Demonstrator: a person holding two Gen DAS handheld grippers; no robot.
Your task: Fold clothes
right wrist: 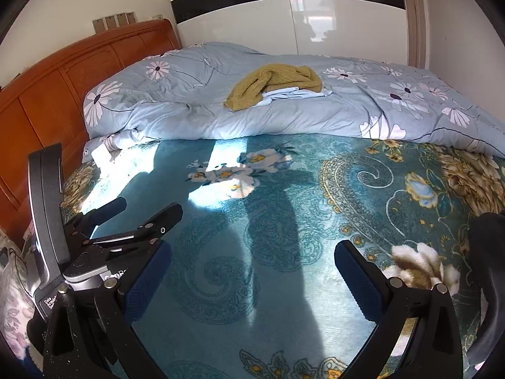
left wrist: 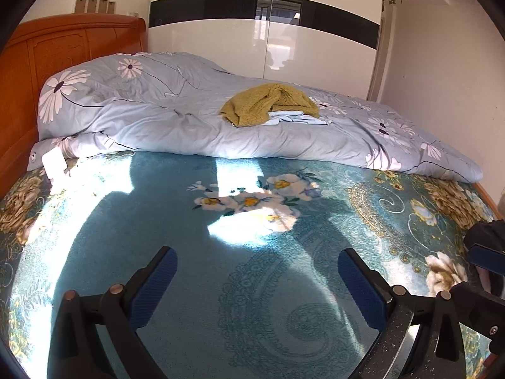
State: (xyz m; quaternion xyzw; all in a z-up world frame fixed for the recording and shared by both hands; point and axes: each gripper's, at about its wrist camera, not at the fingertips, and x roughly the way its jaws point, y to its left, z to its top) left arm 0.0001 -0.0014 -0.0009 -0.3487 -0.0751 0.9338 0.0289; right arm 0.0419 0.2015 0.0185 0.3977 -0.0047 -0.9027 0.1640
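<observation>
Mustard knit (left wrist: 271,102) beyond both grippers

Open teal blanket (left wrist: 252,284) before bunched duvet (left wrist: 176,117)

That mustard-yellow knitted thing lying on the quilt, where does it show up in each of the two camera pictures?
Left wrist view: the yellow knit garment lies right of centre in the upper half, crumpled on the flowered quilt, partly over a pale blue garment.
Right wrist view: the yellow knit garment sits near centre in the upper part, on the same quilt.
Shared landmark: the orange wooden headboard, on the left in both.
</observation>
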